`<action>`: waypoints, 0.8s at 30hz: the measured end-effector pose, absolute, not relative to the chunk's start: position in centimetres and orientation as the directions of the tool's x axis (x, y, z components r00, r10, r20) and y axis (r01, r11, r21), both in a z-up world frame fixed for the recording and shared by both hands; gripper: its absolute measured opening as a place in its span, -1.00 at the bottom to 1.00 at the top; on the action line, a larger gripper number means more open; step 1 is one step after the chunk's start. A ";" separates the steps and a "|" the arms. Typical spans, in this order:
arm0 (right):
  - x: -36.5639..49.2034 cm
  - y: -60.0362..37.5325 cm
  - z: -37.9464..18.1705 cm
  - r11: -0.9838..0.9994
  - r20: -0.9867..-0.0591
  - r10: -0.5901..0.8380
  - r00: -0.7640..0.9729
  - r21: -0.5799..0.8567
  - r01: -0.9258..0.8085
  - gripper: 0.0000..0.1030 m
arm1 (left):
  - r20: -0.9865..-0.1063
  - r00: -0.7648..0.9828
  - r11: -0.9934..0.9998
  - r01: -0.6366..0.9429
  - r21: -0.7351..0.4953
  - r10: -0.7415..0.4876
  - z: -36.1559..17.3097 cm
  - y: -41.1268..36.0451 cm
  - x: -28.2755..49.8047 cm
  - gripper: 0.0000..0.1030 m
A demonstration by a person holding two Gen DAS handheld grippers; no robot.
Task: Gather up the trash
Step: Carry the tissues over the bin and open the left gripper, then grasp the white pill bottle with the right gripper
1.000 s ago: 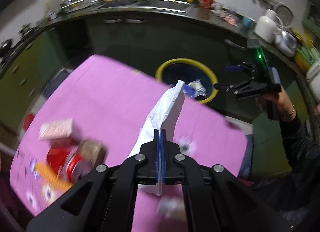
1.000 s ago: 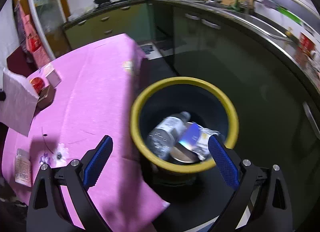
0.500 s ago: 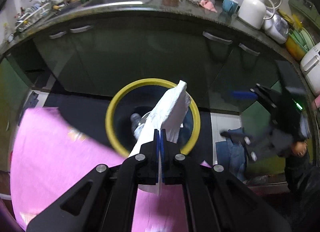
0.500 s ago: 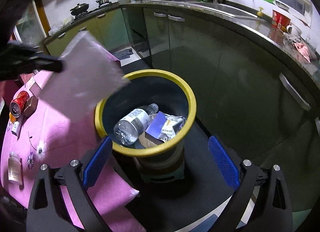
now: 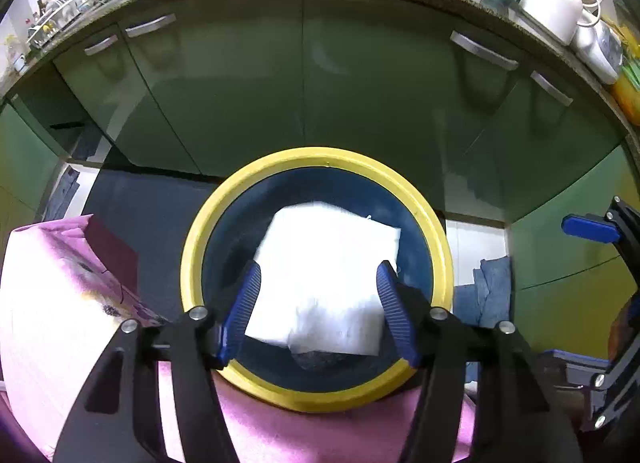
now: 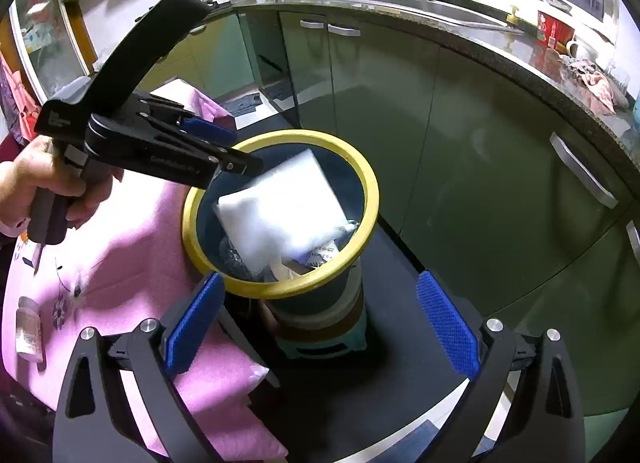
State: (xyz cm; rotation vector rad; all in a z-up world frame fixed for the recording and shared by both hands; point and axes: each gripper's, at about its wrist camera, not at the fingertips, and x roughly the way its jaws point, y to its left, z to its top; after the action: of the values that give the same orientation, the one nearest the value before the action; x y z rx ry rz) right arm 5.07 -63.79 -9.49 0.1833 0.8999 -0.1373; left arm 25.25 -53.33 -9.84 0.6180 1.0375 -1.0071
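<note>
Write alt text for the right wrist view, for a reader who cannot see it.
A white napkin drops into a yellow-rimmed trash bin, just released by the left claw, whose jaws have just been opening above it. The right claw stands open and empty in the foreground, beside a pink tablecloth and green kitchen cabinets.

Pale embossed lettering on side of left gripper (image 6: 224, 143) body, too small and blurred to read. Small logo mark on its rear block, illegible. Printed digits on label scrap inside bin (image 6: 370, 199), blurred, unreadable. Red carton (image 6: 554, 33) on desk bears print, indistinct.
</note>
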 end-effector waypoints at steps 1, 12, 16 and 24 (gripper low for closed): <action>5.0 -63.7 -9.4 0.976 -0.788 -0.042 0.614 0.100 0.194 0.86 | -0.908 0.149 0.442 0.896 -0.044 -0.392 -9.4 -52.8 25.2 0.12; 5.1 -58.2 -8.8 0.992 -0.788 0.028 0.615 0.098 0.081 0.86 | -0.666 0.342 0.578 0.799 -0.164 -0.663 3.6 -34.3 19.7 0.49; 5.8 -53.6 -9.2 0.992 -0.787 0.120 0.605 0.125 -0.033 0.86 | -0.585 0.510 0.696 0.705 -0.136 -0.631 5.0 -25.2 16.7 0.64; 6.3 -41.2 -8.2 0.933 -0.781 0.330 0.530 0.185 -0.308 0.86 | -0.497 0.761 0.900 0.422 -0.111 -0.418 4.3 -11.6 11.6 0.73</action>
State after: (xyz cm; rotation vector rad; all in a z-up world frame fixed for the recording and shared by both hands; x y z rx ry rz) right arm 6.32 -41.19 -8.16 0.0258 0.9375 0.3807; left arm 11.60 -11.57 4.34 0.0079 0.5390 -0.4569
